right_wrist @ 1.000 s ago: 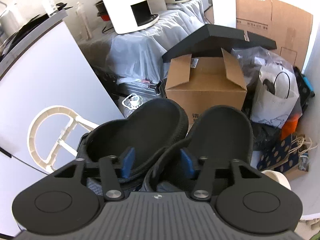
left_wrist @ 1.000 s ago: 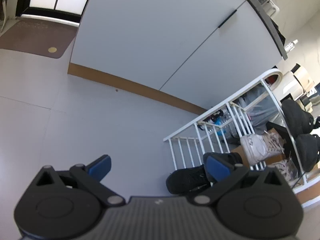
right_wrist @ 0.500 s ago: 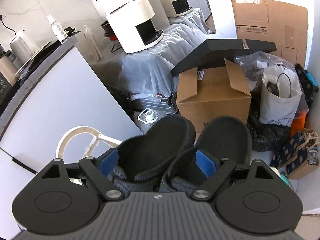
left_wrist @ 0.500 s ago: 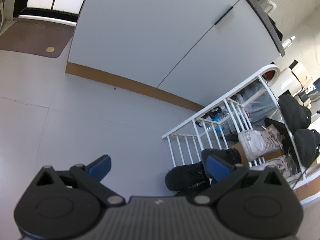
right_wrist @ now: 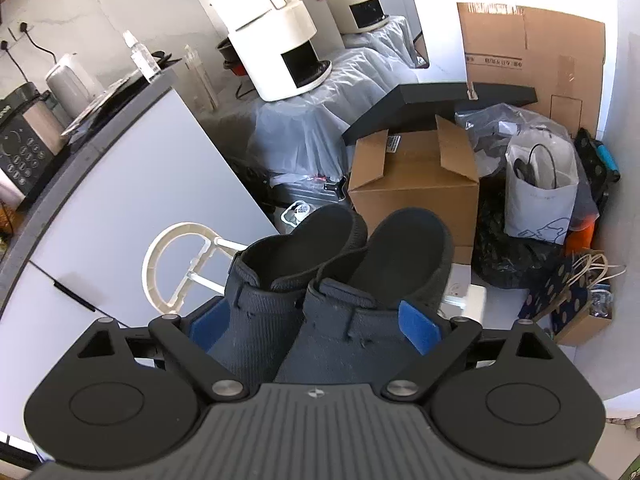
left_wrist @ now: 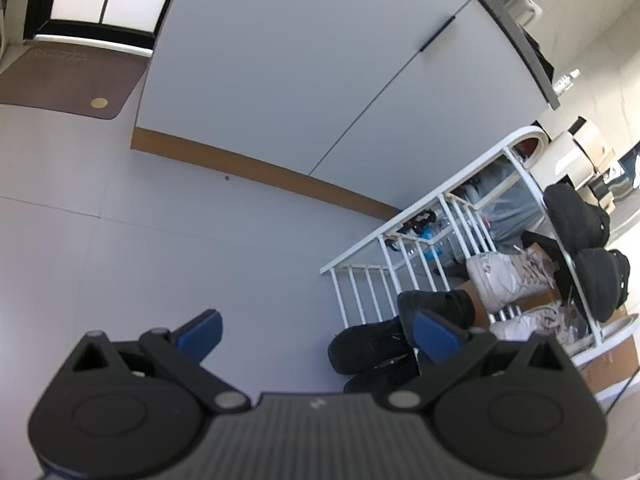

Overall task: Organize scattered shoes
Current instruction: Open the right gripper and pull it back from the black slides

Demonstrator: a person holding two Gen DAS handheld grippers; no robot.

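A pair of black slip-on shoes, one on the left (right_wrist: 316, 240) and one on the right (right_wrist: 404, 248), stands side by side on top of the white shoe rack (right_wrist: 160, 248). My right gripper (right_wrist: 312, 326) sits behind their heels with its jaws opening. Its blue pads (right_wrist: 420, 332) flank the heels without pressing them. My left gripper (left_wrist: 314, 322) hangs open over the grey floor, nothing between its fingers. Beyond its right finger lie black sneakers (left_wrist: 368, 348) at the rack's foot (left_wrist: 360, 268). White sneakers (left_wrist: 504, 280) fill a middle shelf. The black pair (left_wrist: 576, 220) shows on the top shelf.
A pale grey cabinet (left_wrist: 300, 80) with a brown plinth runs behind the rack. A brown mat (left_wrist: 72, 80) lies far left. Past the rack stand an open cardboard box (right_wrist: 416, 184), a white bag (right_wrist: 540, 196), dark bags and cream appliances (right_wrist: 276, 52) on covered furniture.
The right jaws have spread from a pinch on the two shoes' inner walls to wide apart, and the gripper has drawn back and up. The shoes stay put. The left gripper has hardly moved.
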